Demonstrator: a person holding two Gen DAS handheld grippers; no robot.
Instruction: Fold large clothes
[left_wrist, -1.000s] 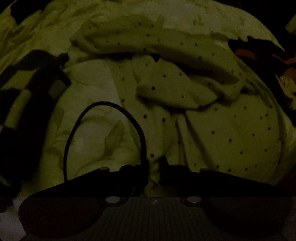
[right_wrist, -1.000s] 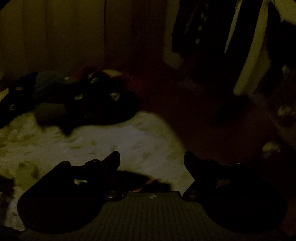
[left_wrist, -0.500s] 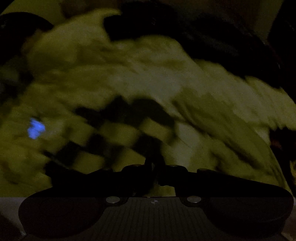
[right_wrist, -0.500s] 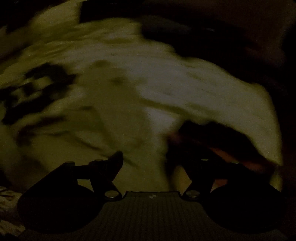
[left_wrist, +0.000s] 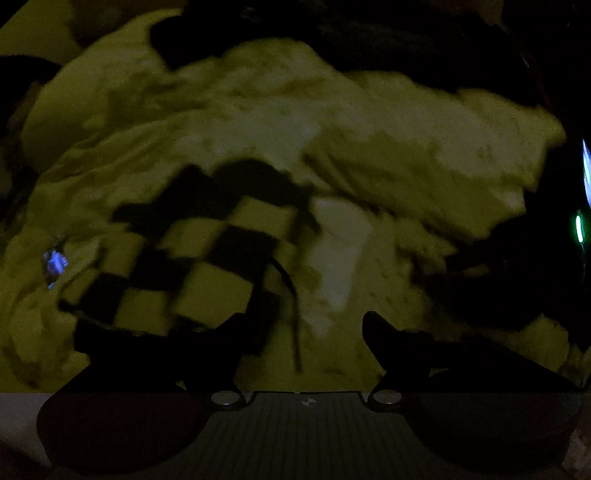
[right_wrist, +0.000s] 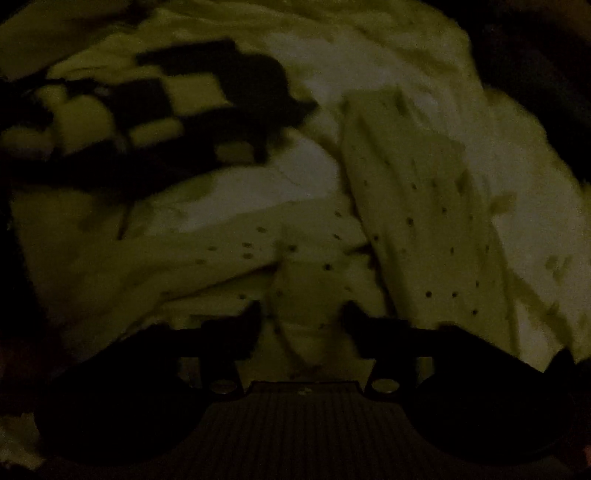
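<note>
1. On the bed (right_wrist: 517, 155), a dotted garment (right_wrist: 424, 221) is seen crumpled, one long fold running away from the right tongs (right_wrist: 301, 314).
2. The right tongs have just been closing around a fold, pads apart.
3. The left tongs (left_wrist: 303, 325), earlier together, have just been opened, nothing between them.

We popped our left tool (left_wrist: 301, 328) wide open off the dotted garment (right_wrist: 424, 221), while our right tool (right_wrist: 301, 317) swung down and was closing over it.
</note>
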